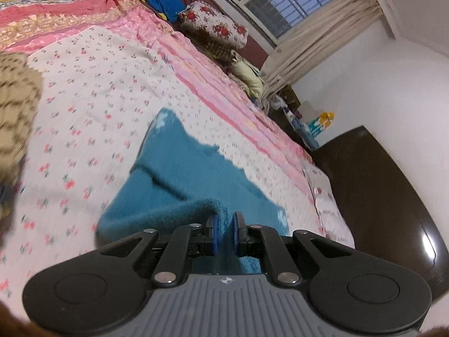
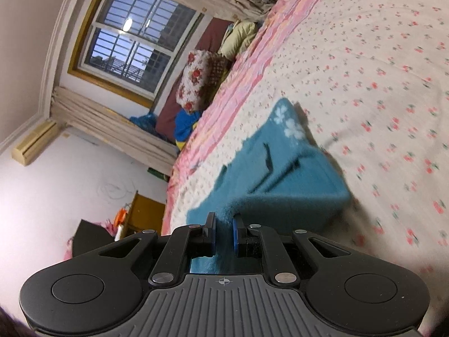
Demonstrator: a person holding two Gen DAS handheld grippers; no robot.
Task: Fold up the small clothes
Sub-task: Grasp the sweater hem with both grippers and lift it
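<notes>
Your left claw point(image 1: 225, 231) is clamped on a raised fold of the teal garment point(image 1: 179, 165), blue pads w/ fabric pinched between them; your right claw point(image 2: 223, 234) is likewise clamped on another lifted edge of the same garment point(image 2: 280, 174). The garment, teal w/ white flower marks at one corner, lies partly doubled over on the floral bedspread point(image 1: 92, 90), near the bed's pink-striped edge point(image 2: 233, 84), its gripped edges held up off the bed. Bkgd: rose-print pillow point(image 1: 216, 29) past that edge, barred window point(image 2: 132, 42) w/ beige curtains point(image 2: 112, 123).
</notes>
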